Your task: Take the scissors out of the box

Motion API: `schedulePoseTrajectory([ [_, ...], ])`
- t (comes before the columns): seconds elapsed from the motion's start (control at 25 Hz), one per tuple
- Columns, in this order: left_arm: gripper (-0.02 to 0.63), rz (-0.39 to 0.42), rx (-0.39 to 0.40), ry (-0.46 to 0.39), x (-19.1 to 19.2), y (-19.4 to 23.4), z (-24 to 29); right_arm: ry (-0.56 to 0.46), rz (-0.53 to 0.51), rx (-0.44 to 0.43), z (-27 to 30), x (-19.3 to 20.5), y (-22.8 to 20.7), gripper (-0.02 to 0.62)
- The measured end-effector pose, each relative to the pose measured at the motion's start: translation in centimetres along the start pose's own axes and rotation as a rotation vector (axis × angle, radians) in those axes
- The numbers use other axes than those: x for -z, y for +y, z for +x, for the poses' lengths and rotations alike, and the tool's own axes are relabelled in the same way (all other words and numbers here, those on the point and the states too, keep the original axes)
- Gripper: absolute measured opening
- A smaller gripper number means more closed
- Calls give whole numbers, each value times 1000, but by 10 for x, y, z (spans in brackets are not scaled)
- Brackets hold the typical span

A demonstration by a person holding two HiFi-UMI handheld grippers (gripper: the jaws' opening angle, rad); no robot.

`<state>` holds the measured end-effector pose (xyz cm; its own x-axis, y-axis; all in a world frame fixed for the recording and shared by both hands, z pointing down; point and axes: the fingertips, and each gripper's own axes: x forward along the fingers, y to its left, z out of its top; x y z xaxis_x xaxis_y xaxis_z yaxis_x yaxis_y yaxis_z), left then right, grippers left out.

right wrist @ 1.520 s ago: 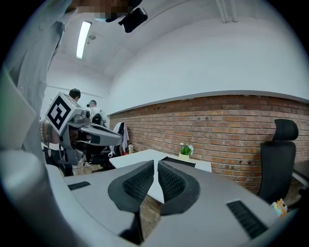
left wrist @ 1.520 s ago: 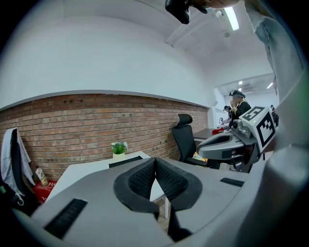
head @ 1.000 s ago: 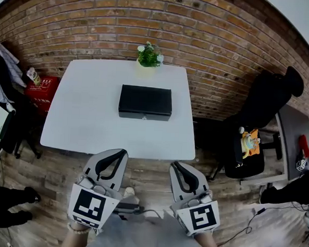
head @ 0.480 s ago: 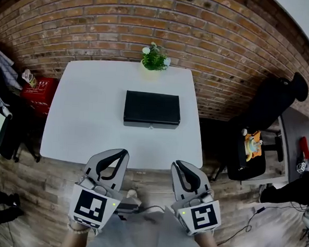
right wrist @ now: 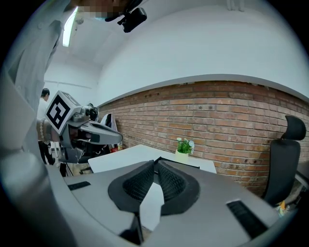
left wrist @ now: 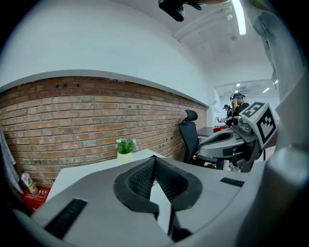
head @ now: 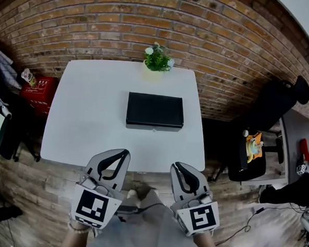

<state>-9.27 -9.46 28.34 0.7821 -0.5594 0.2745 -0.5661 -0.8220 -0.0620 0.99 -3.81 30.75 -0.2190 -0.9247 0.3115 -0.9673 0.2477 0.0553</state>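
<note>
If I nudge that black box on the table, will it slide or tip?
The black box looks low, wide and flat, so tipping seems unlikely. On the smooth white table it would probably slide when pushed. It looks rigid.

Black flat rectangular box point(head: 155, 110), lid closed, lying mid-table; scissors not visible.

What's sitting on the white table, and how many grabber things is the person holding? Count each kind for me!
Black box: 1
Potted plant: 1
Grippers: 2, the left gripper and the right gripper
Total: 4
</note>
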Motion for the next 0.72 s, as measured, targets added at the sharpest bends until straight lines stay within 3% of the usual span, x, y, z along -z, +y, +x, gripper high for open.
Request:
schedulePoseTrajectory([
  [0.72,18,-22,-67,35,11,18,39,40,9,-100,60,18,-24,55],
])
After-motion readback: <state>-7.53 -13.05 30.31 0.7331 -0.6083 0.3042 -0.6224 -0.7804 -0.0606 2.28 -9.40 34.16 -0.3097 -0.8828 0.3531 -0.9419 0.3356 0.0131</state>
